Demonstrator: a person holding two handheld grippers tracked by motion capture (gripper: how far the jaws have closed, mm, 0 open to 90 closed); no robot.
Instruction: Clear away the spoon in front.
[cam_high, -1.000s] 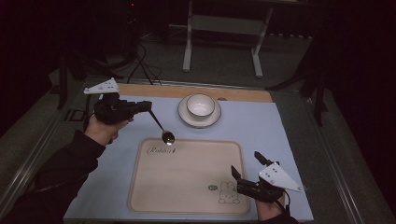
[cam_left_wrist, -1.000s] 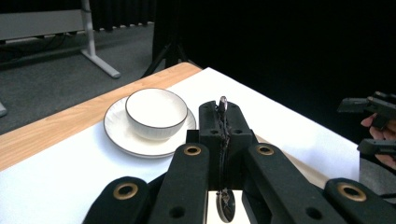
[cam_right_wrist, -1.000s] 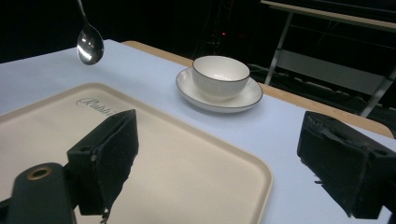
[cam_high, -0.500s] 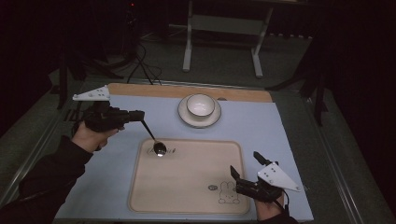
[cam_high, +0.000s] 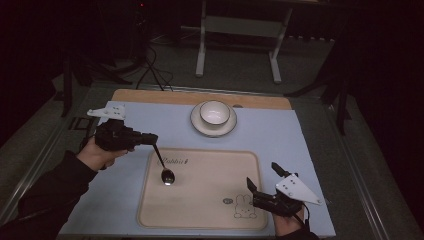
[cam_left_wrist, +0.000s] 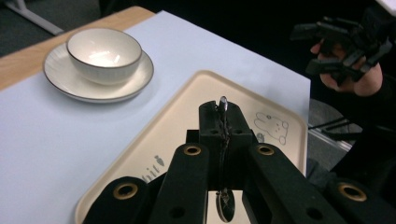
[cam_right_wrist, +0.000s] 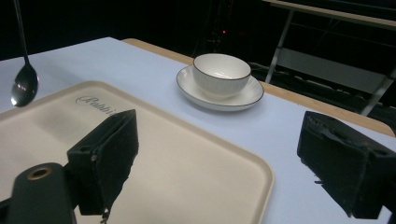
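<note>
left gripper (cam_high: 150, 137): jaws clamped on the spoon (cam_high: 164, 167) handle, at the left edge of the tray; hand (cam_high: 100, 152) behind it. In the left gripper view the handle tip sticks up between the pressed-together pads.
right gripper (cam_high: 250, 192): jaws spread wide, nothing between them; over the near right corner of the tray (cam_high: 210, 220), next to the rabbit print (cam_high: 243, 206).
spoon: hangs bowl-down from the left gripper, handle slanting up towards it. Bowl end sits over the left part of the tray, just below the "Rabbit" lettering (cam_high: 176, 161). Touching the tray surface or not: can't tell. In the right gripper view it hangs at far left (cam_right_wrist: 23, 84).
tray: cream, rounded corners, lies flat on the pale blue mat (cam_high: 280, 135).
bowl (cam_high: 215, 112): white, upright on a saucer (cam_high: 197, 125), on the mat beyond the tray's far edge, well apart from both grippers.
table (cam_high: 150, 96): wooden strip shows along the far side of the mat.
</note>
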